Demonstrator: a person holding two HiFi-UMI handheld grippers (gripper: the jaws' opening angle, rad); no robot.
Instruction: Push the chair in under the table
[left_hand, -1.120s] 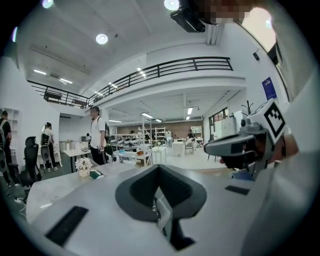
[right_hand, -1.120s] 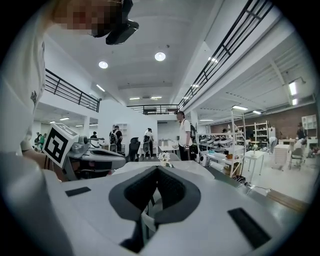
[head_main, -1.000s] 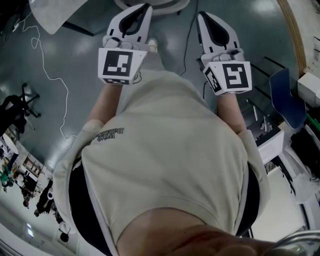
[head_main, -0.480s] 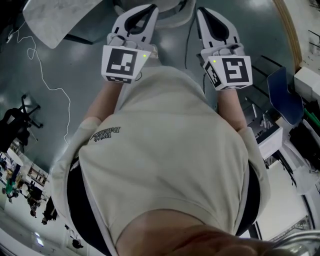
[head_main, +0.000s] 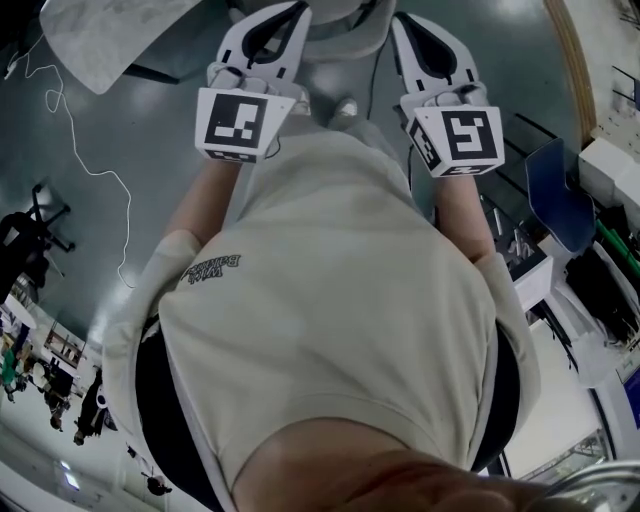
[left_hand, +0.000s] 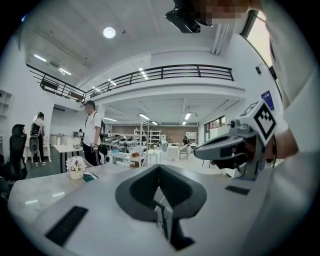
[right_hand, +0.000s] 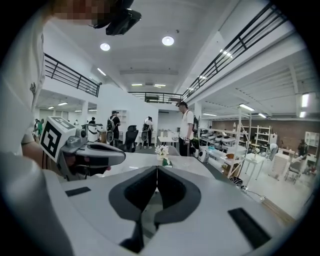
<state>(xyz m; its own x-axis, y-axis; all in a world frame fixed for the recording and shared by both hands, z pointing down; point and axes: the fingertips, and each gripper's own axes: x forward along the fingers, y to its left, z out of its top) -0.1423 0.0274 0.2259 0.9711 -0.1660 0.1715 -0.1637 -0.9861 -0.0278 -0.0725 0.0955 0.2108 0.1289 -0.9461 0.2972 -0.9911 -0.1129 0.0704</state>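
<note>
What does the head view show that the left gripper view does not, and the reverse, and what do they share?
Only the head view: the shirt lettering, a white cable, a blue chair. Only the left gripper view: a pot of flowers, a standing person, a balcony railing. Both: the left tongs and the right tongs, each shut and holding nothing.

L arm (head_main: 205, 210) & R arm (head_main: 462, 210) reach fwd, roughly parallel. L tool (head_main: 296, 12) & R tool (head_main: 402, 22) side by side, tips slightly down, jaws together, both empty.
</note>
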